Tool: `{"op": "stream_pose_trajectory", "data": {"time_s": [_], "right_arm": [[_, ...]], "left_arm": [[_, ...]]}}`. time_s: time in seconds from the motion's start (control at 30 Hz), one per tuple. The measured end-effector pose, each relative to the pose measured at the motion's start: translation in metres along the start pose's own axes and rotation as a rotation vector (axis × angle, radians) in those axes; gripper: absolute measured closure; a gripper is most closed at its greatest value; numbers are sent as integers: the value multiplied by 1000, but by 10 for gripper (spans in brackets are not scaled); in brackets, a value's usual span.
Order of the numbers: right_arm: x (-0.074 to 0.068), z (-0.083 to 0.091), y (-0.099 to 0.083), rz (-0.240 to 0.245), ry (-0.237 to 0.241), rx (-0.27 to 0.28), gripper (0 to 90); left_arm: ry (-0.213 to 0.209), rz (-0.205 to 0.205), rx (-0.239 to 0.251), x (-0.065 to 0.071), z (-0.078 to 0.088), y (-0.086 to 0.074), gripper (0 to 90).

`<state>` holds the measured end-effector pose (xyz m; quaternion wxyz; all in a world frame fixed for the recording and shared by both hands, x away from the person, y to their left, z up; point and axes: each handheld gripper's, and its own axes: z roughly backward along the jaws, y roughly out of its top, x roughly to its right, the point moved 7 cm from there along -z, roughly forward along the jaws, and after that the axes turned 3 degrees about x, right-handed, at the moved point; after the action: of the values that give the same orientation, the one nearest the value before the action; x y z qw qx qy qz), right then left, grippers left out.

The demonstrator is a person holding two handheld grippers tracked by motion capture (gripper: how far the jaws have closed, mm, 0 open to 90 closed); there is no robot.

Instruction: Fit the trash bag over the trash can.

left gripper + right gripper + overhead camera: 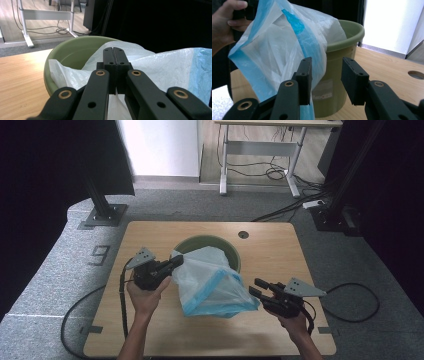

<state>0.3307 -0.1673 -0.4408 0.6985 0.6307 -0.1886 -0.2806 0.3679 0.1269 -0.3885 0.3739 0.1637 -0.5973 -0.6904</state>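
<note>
With our left gripper point(176, 261) pinching the plastic bag point(212, 282) at the bin point(233, 252), its loose blue edge hangs just left of our spread, empty right gripper point(254, 287).

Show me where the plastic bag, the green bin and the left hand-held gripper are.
plastic bag point(212, 285), high view, on its white side panel.
green bin point(234, 254), high view, on its right rim.
left hand-held gripper point(177, 260), high view, at its closed fingertips.
</note>
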Motion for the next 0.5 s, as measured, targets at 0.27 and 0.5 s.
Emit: {"op": "stream_pose_trajectory", "data": {"time_s": [0.27,0.5], "right_arm": [[-18,-13,-3,34,62,-16,572],[-13,-29,-3,47,29,-39,869]], "left_arm": [[1,2,4,-1,2,-2,900],[-19,0,-4,2,1,-2,900]]}}
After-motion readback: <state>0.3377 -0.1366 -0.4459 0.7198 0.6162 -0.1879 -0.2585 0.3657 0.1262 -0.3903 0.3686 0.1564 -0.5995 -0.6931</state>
